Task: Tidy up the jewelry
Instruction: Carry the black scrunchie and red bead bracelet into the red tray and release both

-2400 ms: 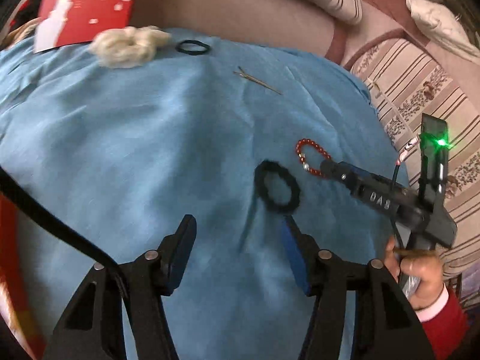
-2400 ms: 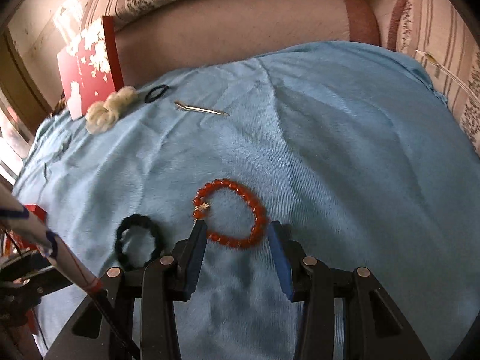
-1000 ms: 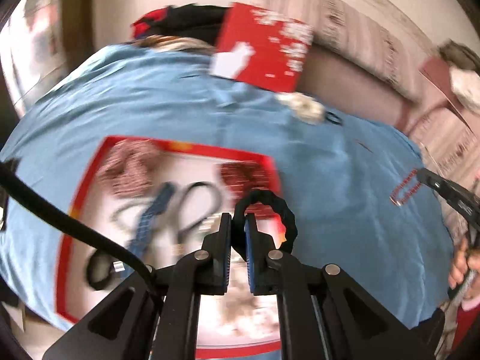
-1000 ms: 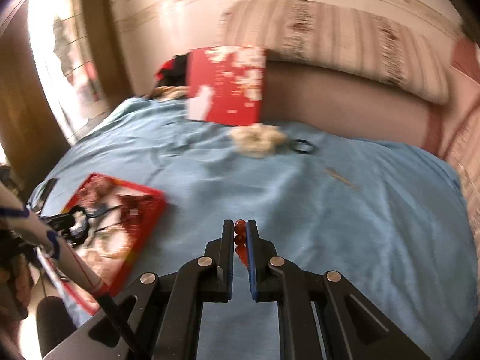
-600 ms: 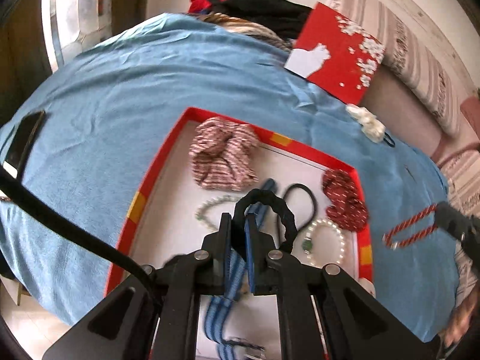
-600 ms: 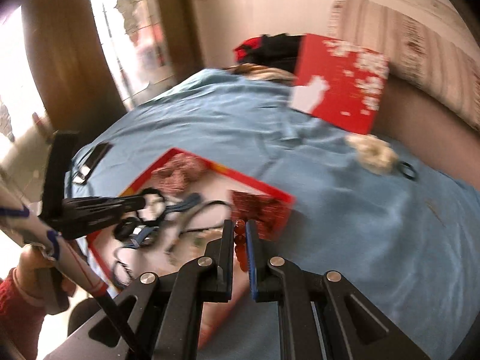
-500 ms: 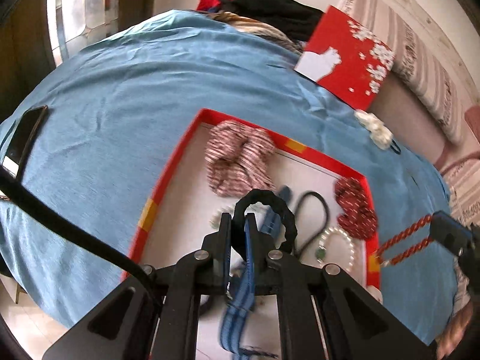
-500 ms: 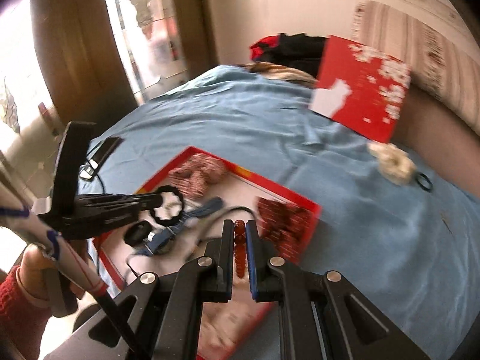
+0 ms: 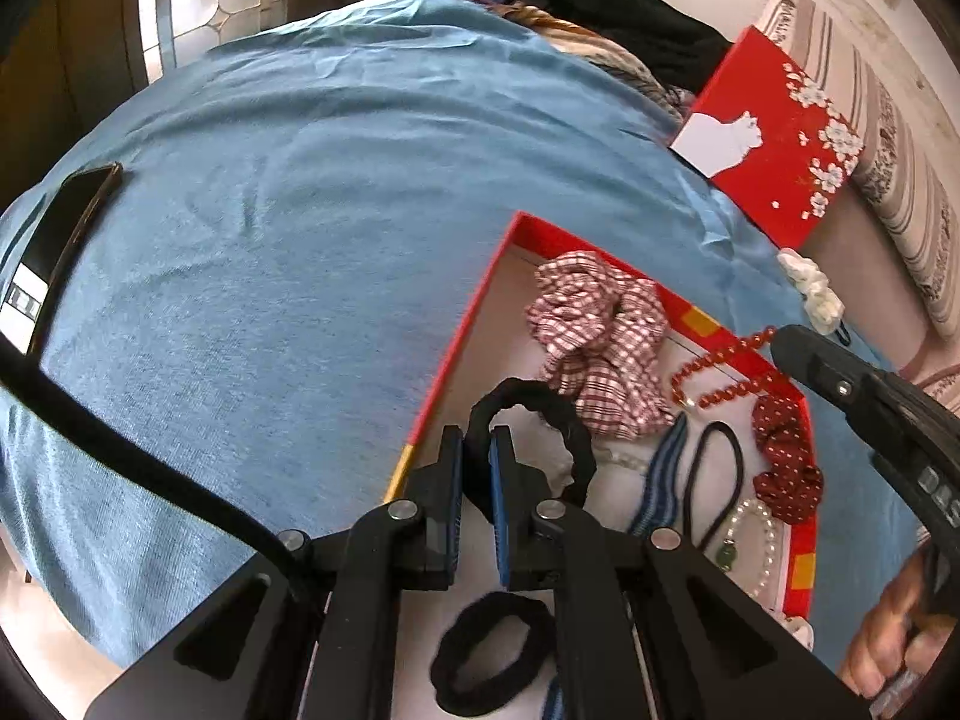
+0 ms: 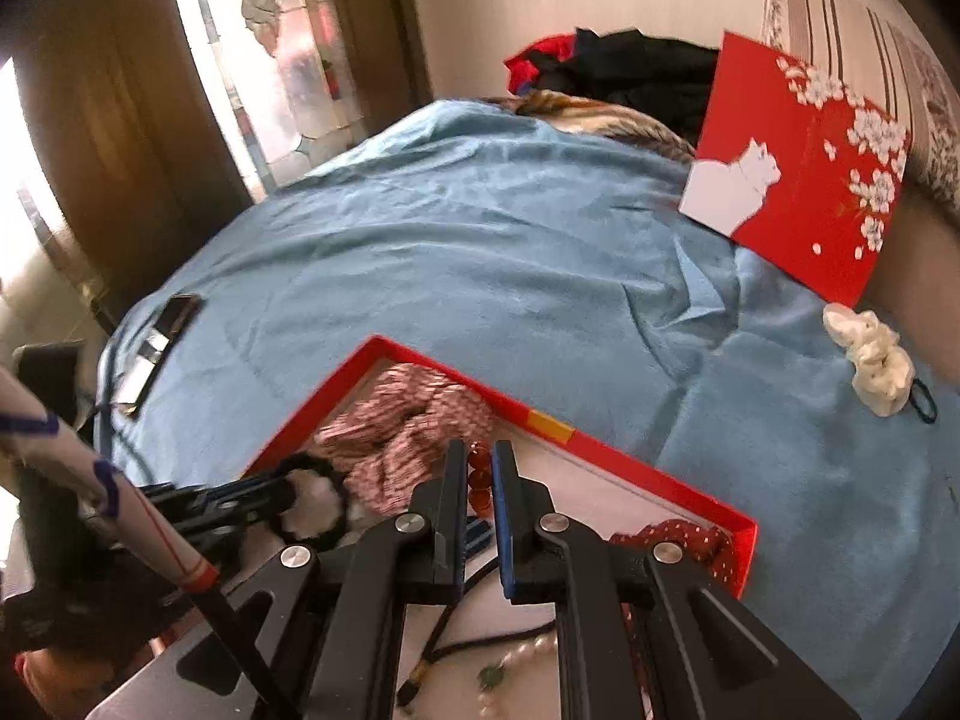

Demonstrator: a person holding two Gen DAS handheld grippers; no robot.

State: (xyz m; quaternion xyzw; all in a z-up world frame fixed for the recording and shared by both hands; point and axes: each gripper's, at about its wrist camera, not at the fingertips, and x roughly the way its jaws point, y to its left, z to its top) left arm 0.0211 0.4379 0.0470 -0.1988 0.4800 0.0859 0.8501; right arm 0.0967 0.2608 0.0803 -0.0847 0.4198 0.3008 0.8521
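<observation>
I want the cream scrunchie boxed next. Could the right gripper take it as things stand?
Probably not yet. The right gripper is shut on the red bead bracelet over the red box; the cream scrunchie lies unobstructed on the blue cloth beyond.

Daylight pours through a frosted window (image 10: 288,60) beside a dark wooden frame (image 10: 114,120), onto a blue-blanketed bed (image 10: 480,252).
</observation>
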